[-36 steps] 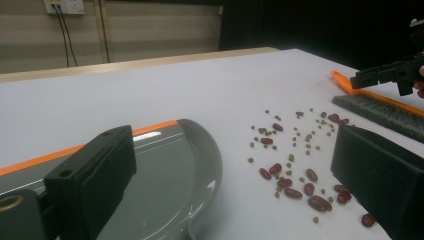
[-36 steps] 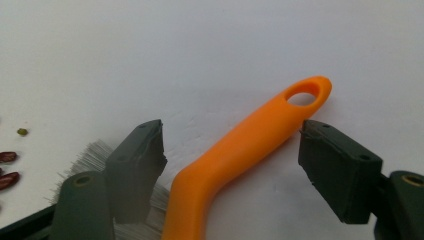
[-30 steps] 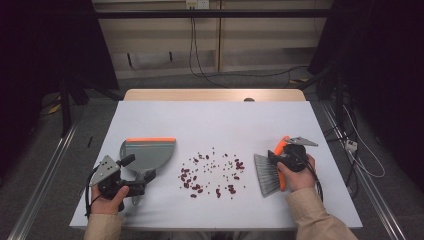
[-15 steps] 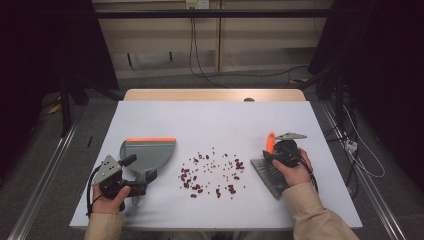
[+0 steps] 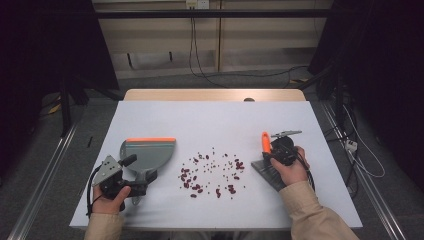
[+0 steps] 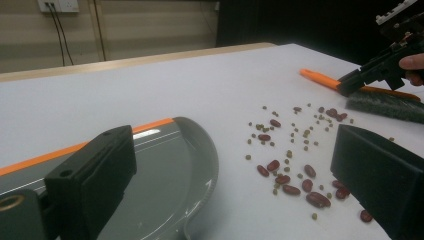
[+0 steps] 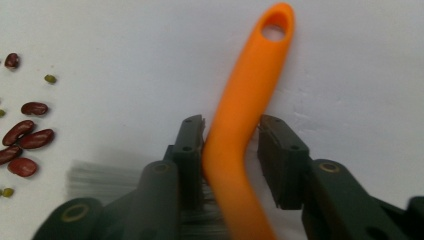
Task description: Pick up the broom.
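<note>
Brush (image 5: 266,159) lying at 3 o'clock on the bench (image 5: 215,120), its orange handle between the right hand-held gripper's (image 7: 231,135) jaws, which have just been closing. Left hand-held gripper (image 5: 136,181), jaws spread, is hovering over the dustpan (image 5: 147,152) at 9 o'clock; beans (image 5: 212,172) are lying scattered between.

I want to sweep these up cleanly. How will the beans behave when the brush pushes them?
The beans are small, rounded and lie loose, so they will likely roll and scatter rather than slide together. The tiny green ones may slip under the bristles. They look light, so gentle strokes toward the dustpan should do.
</note>
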The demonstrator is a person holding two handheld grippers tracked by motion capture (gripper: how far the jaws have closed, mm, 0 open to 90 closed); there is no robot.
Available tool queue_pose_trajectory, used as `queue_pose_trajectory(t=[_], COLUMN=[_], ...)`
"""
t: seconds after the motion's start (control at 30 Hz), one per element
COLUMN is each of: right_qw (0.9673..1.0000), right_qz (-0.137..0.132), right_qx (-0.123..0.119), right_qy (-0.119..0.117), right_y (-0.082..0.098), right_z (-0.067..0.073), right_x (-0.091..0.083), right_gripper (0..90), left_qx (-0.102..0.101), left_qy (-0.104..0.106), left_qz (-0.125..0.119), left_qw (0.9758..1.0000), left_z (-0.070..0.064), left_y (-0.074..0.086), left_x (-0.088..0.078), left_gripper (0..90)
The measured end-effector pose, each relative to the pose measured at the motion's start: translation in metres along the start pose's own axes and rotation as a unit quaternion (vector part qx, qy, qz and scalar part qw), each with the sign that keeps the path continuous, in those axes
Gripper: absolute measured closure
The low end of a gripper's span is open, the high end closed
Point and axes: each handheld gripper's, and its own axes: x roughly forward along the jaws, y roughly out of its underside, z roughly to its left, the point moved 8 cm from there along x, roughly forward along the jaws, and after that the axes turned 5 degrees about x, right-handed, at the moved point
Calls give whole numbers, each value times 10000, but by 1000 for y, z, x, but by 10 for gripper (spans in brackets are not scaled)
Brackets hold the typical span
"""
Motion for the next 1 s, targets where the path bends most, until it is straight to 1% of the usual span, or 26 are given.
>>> queue_pose_trajectory(t=[0.03,0.07,0.1,0.13,0.2,0.23,0.27,0.33,0.37,0.5,0.57,0.6,0.67,0.7,0.73,0.77,0.83,0.93,1.0], right_qw=[10000,10000,9997,9993,9990,9992,9996,9997,9997,9997,9998,9999,9999,9999,9998,9991,9990,9989,9991], right_qz=[24,31,43,84,107,110,101,92,87,83,61,85,94,106,122,212,261,247,230], right_qx=[28,53,197,282,324,289,203,166,193,173,136,34,0,-2,11,207,192,224,216], right_qy=[-19,-60,-135,-228,-299,-271,-186,-158,-156,-181,-151,-69,-59,-65,-128,-309,-318,-332,-300], right_y=[-1,-3,-4,-5,-6,-6,-6,-7,-7,-7,-8,-8,-7,-7,-7,-8,-8,-8,-8], right_z=[-2,-4,-7,-8,-10,-9,-8,-8,-8,-8,-8,-6,-6,-6,-7,-10,-10,-10,-10], right_x=[0,1,2,2,3,3,4,4,4,4,5,6,6,6,7,8,9,9,9], right_gripper=[687,688,689,688,685,683,680,680,679,676,675,675,675,676,678,678,680,680,680], left_qx=[1,-4,13,17,3,17,8,15,14,20,18,29,18,13,-4,-13,9,15,20], left_qy=[-7,-8,-9,-12,-22,-23,-19,-12,-6,11,13,14,4,-22,-37,-44,-58,-86,-75], left_qz=[-3,-10,-10,-14,2,7,2,4,1,6,7,7,-1,-13,-8,-24,-31,-49,-56], left_qw=[10000,10000,10000,10000,10000,10000,10000,10000,10000,10000,10000,10000,10000,10000,10000,10000,10000,9999,10000], left_z=[0,0,0,1,1,2,2,1,1,0,0,0,0,1,2,2,2,3,2], left_y=[0,0,0,0,0,0,0,0,0,0,0,-1,-1,-1,-1,-2,-3,-5,-6], left_x=[0,-1,-1,-1,-1,0,0,0,0,1,1,1,1,0,-1,-2,-3,-4,-4], left_gripper=[43,43,43,42,43,43,43,43,43,43,43,43,42,43,43,43,43,43,43])
